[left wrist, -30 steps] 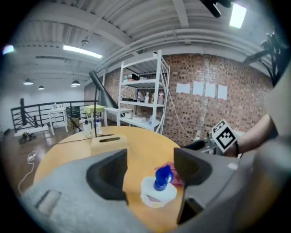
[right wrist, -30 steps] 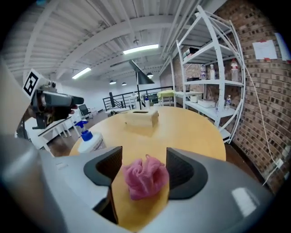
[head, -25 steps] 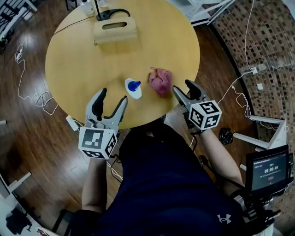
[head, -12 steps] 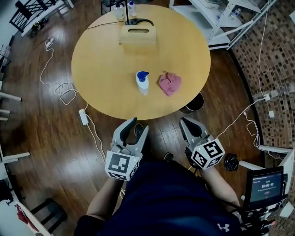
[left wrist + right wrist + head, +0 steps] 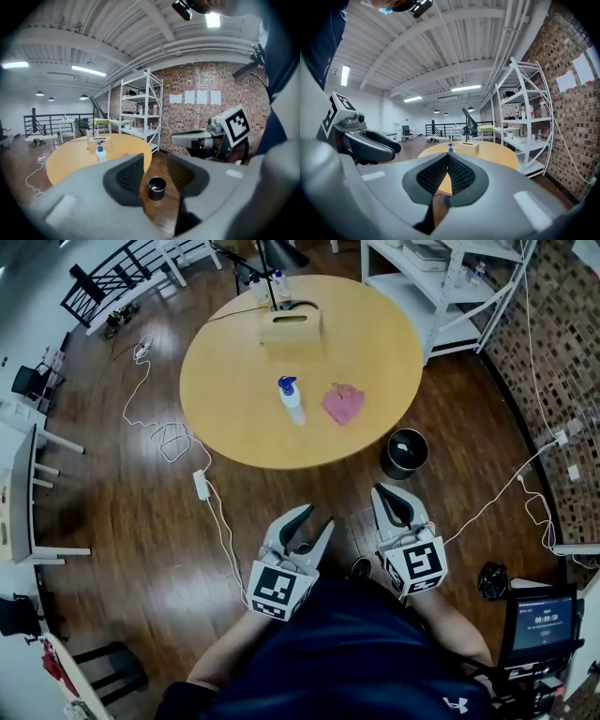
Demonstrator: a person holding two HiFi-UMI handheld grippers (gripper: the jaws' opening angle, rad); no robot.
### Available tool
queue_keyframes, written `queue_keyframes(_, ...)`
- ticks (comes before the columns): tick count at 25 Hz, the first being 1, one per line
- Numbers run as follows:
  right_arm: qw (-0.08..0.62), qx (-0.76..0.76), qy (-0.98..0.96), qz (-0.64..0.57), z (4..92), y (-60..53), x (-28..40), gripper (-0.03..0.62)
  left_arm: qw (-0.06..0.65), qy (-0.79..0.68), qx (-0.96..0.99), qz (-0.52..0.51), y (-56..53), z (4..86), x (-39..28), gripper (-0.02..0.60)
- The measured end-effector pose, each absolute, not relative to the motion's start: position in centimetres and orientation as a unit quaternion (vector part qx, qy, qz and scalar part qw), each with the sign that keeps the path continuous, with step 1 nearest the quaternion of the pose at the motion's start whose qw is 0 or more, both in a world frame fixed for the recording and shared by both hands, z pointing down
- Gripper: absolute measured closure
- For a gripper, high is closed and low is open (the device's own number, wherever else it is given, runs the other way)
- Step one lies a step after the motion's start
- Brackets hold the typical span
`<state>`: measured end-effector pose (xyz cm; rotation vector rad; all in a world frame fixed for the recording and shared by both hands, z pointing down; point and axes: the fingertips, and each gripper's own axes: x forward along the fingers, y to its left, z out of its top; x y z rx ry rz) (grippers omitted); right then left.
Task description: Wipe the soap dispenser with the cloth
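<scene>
Round yellow table (image 5: pixel 234 418) on a dark plank floor (image 5: pixel 122 512), brick wall (image 5: pixel 553 334) at right. Soap dispenser (image 5: pixel 291 399) stands upright on the table, pink cloth (image 5: pixel 343 403) just beside it. My left tongs (image 5: pixel 317 517), well short of the table, have just been closing: narrowly apart, empty. My right tongs (image 5: pixel 386 498) are pressed together, empty.

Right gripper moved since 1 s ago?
Yes. The right gripper has backed off the table edge, away from the table, and is now over the floor.
</scene>
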<state>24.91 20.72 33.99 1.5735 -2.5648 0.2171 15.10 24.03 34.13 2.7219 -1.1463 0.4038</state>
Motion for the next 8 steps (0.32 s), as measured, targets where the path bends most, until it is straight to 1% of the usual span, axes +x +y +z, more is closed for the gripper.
queue_keyframes(3, 0.061, 0.527, -0.846, 0.055, 33.2, 20.7, 25.0, 0.583, 0.060, -0.367, 0.919, 0.131, 24.0, 33.3, 15.7, 0.426)
queue_keyframes(8, 0.056, 0.532, -0.843, 0.056, 32.1, 20.5, 25.1, 0.583, 0.052, -0.379, 0.917, 0.116, 23.0, 31.3, 14.9, 0.431)
